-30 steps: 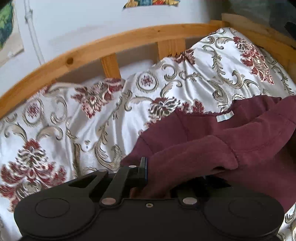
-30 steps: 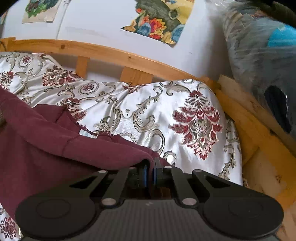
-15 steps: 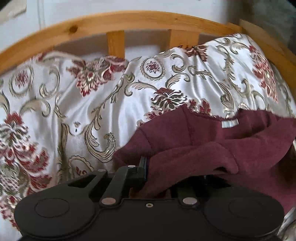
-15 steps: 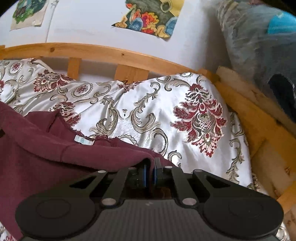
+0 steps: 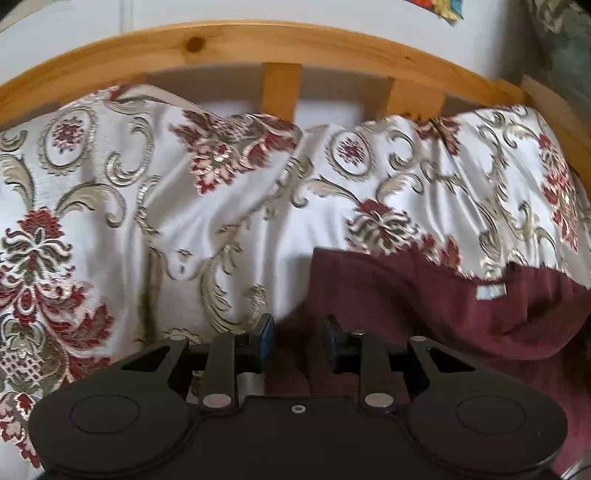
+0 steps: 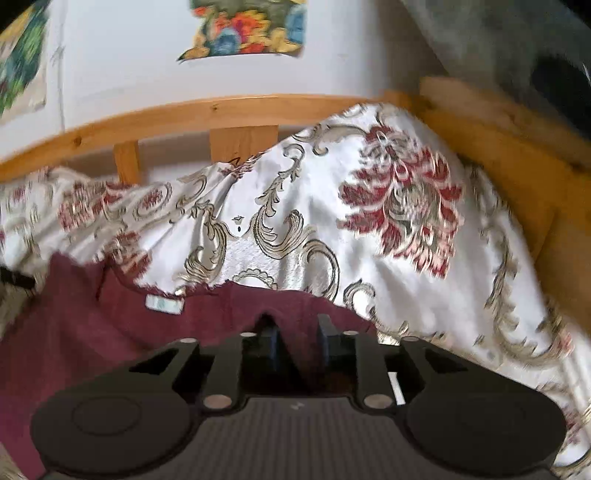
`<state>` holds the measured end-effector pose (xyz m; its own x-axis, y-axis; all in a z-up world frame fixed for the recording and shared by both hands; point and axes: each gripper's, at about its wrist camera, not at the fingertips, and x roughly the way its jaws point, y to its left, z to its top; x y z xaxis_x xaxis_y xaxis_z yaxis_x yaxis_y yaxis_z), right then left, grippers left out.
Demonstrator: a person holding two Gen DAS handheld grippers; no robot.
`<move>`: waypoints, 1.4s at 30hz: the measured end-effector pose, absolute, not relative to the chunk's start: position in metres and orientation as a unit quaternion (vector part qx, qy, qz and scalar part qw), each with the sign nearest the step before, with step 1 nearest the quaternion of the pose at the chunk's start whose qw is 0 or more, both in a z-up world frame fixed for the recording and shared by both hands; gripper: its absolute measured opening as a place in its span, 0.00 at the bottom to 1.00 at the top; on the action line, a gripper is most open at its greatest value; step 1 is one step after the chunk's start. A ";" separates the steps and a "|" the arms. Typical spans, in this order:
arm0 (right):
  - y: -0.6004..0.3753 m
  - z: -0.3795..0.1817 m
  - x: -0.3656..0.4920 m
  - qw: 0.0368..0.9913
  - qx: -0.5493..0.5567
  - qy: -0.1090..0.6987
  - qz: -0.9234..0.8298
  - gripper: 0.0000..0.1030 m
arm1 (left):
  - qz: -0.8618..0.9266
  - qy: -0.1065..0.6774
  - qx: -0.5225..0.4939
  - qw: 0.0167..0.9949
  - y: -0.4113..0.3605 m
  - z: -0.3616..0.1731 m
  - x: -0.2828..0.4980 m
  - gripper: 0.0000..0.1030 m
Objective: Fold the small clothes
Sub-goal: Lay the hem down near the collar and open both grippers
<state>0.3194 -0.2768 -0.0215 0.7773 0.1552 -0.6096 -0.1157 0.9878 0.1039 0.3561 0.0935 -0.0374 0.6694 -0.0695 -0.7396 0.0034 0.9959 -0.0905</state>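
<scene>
A maroon garment (image 5: 406,295) with a small white label (image 5: 491,291) lies on the patterned bedspread (image 5: 221,221). Its left corner sits between the fingers of my left gripper (image 5: 298,325), whose jaws are opening; the blue pads stand clear of the cloth. In the right wrist view the same garment (image 6: 92,314) and label (image 6: 164,304) spread to the left. Its right edge runs between the fingers of my right gripper (image 6: 295,326), which is also opening with the pads off the fabric.
A wooden bed rail (image 5: 258,40) with upright slats runs along the wall behind the bedspread (image 6: 369,277). A wooden side board (image 6: 517,166) bounds the bed on the right, with a grey wrapped bundle (image 6: 517,37) above it. Posters (image 6: 251,29) hang on the wall.
Both grippers were shut on the garment's edge and now have their jaws apart. Both hands shifted and rolled, and the lifted fold of cloth has dropped flatter onto the bed.
</scene>
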 end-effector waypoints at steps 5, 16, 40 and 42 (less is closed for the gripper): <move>-0.305 -0.018 0.321 0.927 0.146 0.338 0.070 0.59 | -0.003 0.400 -0.055 0.915 0.102 -0.037 0.353 0.44; -0.301 -0.023 0.316 0.924 0.067 0.367 0.078 0.75 | -0.033 0.381 0.011 0.924 0.073 -0.046 0.349 0.62; -0.288 -0.032 0.317 0.943 -0.012 0.317 0.105 0.15 | -0.058 0.336 0.010 0.940 0.061 -0.055 0.362 0.05; -0.297 -0.033 0.321 0.941 0.019 0.324 0.099 0.14 | -0.039 0.338 0.013 0.940 0.061 -0.053 0.360 0.05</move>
<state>0.3206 -0.2969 -0.0333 0.7706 0.1987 -0.6055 -0.1739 0.9797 0.1002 0.3597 0.0609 -0.0529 0.7684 -0.0654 -0.6367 0.0823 0.9966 -0.0030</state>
